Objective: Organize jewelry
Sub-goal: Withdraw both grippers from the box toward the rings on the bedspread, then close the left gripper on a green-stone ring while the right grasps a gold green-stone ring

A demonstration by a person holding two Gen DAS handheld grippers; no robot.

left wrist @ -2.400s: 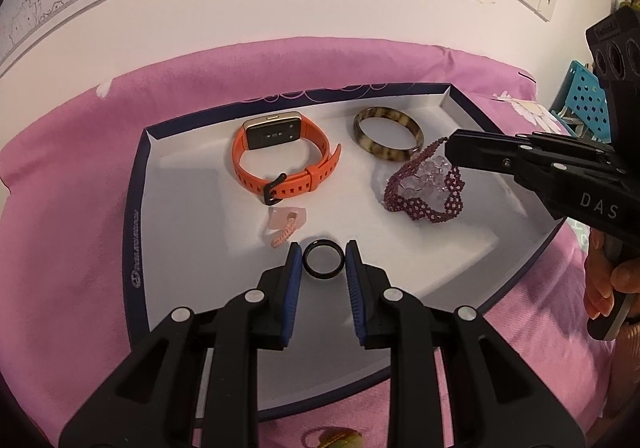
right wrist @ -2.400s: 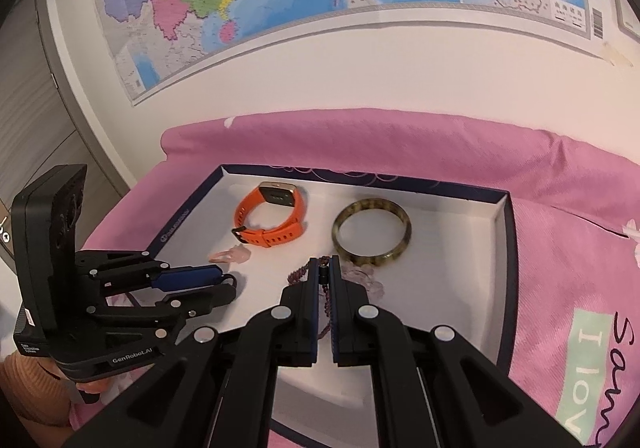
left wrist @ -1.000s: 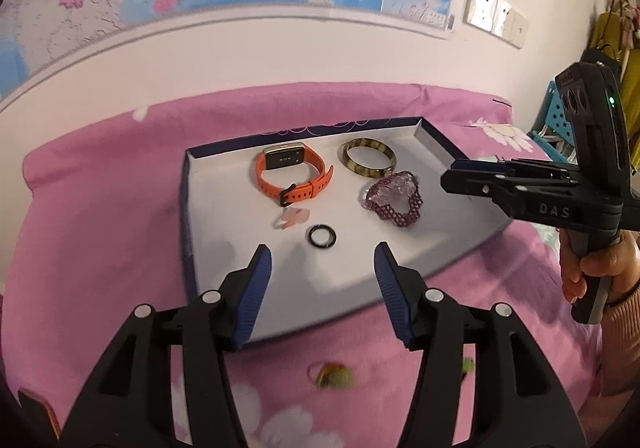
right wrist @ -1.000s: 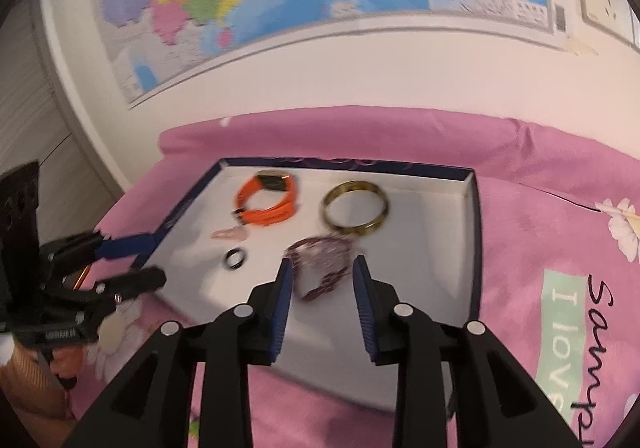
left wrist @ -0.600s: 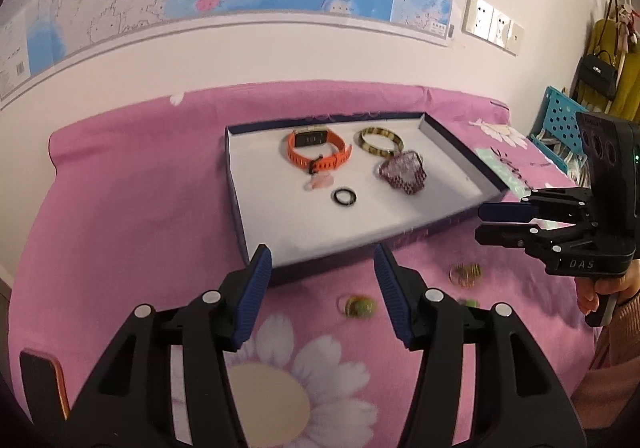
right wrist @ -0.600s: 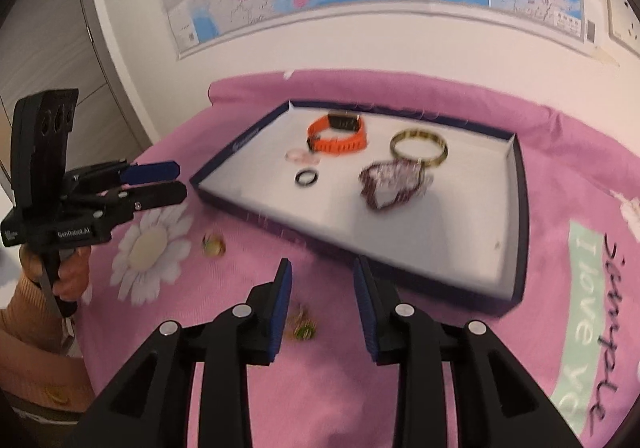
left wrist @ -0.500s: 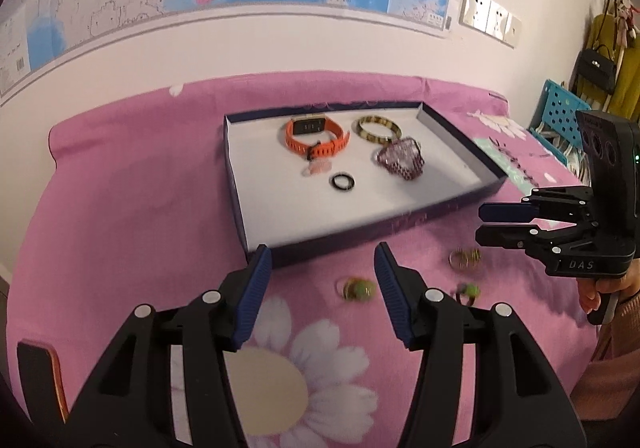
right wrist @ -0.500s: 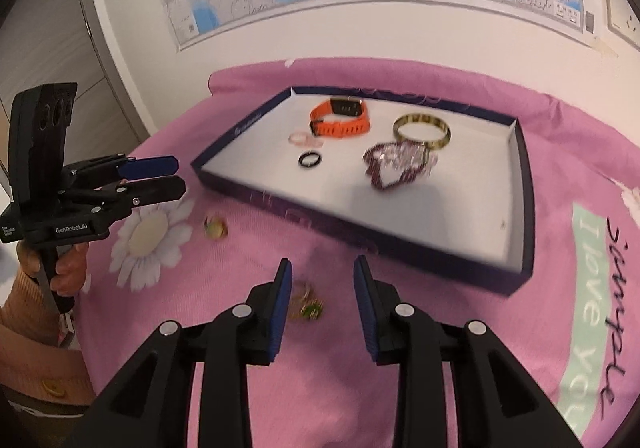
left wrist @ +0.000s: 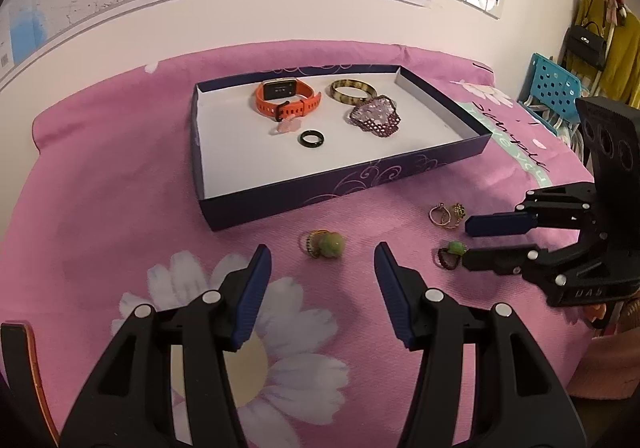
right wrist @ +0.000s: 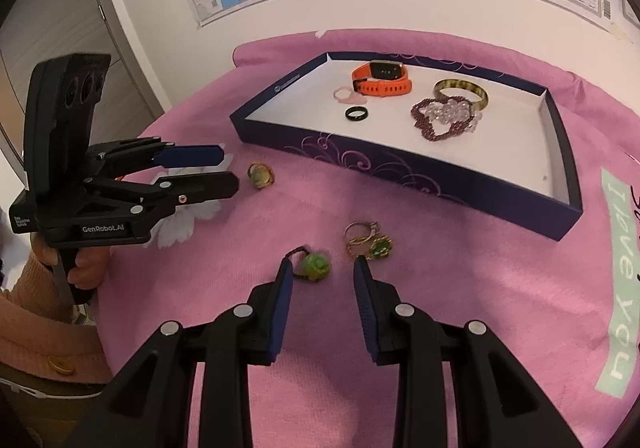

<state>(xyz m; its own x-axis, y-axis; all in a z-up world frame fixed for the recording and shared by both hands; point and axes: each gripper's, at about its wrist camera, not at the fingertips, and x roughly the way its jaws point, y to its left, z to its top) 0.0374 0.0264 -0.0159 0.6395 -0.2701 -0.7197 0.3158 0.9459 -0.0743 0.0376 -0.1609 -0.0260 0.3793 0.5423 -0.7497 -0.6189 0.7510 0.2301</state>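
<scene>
Left tongs: spread wide and holding nothing, my left gripper (left wrist: 322, 262) sits low in the centre of the left view, and I see it again at the left edge of the right view (right wrist: 228, 170).
Right tongs: also spread and empty; my right gripper (right wrist: 322, 274) is at the lower centre of its own view, and shows at the right edge of the left view (left wrist: 468, 242).
Tray: the box tray (left wrist: 340, 192) lies in the upper middle of the left view on the pink cloth (left wrist: 100, 168).
Already in the tray: an orange watch (left wrist: 286, 96), a tortoiseshell bangle (left wrist: 352, 91), a beaded bracelet (left wrist: 376, 116), a black ring (left wrist: 311, 139) and a small pink piece (left wrist: 289, 126) just beside the watch.
Left outside: three lots on the cloth below the tray in the picture. One green-stone ring (left wrist: 326, 244) lies just above my left fingertips; a second green-stone ring (right wrist: 314, 266) lies between my right fingertips; a tangle of gold rings (right wrist: 366, 240) lies just up and right of that.
Progress: I judge the job more than half done, with five pieces stowed and these small ones to go.
Next: closing on the nearest ring with each side looks natural to me.
Risk: rings are small and may slip on soft cloth.
</scene>
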